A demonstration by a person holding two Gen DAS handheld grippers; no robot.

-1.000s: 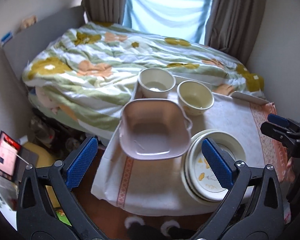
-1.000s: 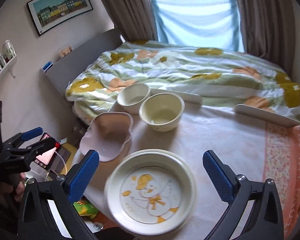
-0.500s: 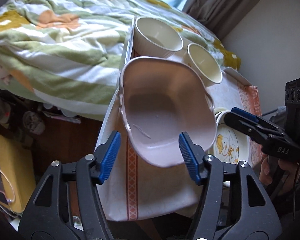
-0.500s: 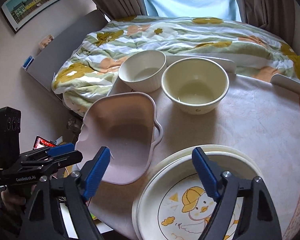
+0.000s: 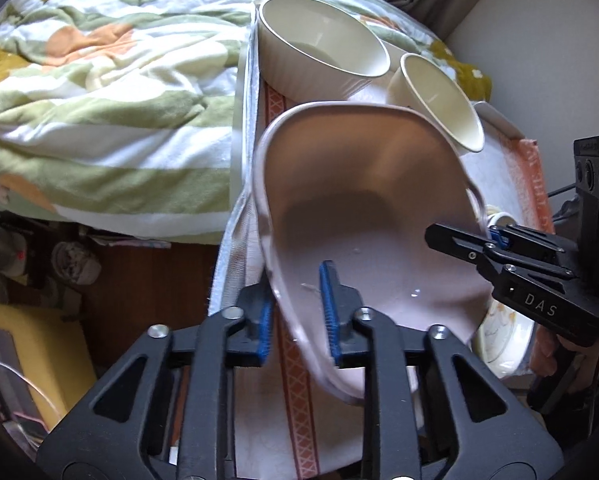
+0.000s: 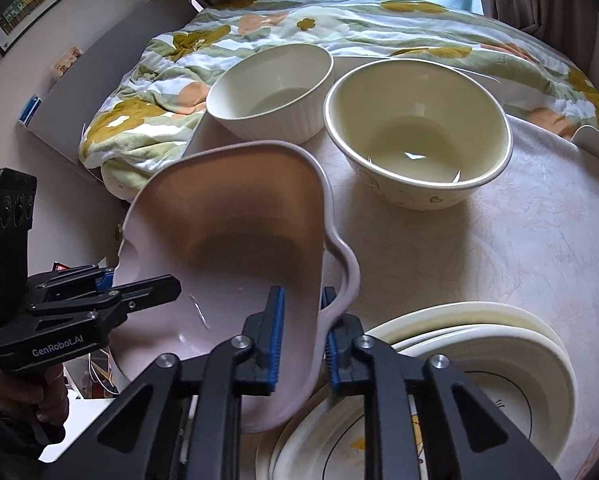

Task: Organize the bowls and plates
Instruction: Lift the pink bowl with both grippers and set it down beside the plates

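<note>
Two fisheye views look steeply down from opposite rims of the pink dish (image 5: 363, 216) (image 6: 235, 240), close up; both share the counter (image 6: 499, 248) and bed (image 5: 99, 80).

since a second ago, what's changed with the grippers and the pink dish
Both grippers came down with jaws closing: left gripper shut on the pink dish near rim, right gripper on its opposite rim. Both bowls and plate stack stayed put.

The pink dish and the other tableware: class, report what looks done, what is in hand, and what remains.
Done: the plates are stacked. In hand: the left gripper and right gripper have just closed onto opposite rims of the pink dish. Left: the ribbed white bowl and cream bowl stand separately, unstacked.
</note>
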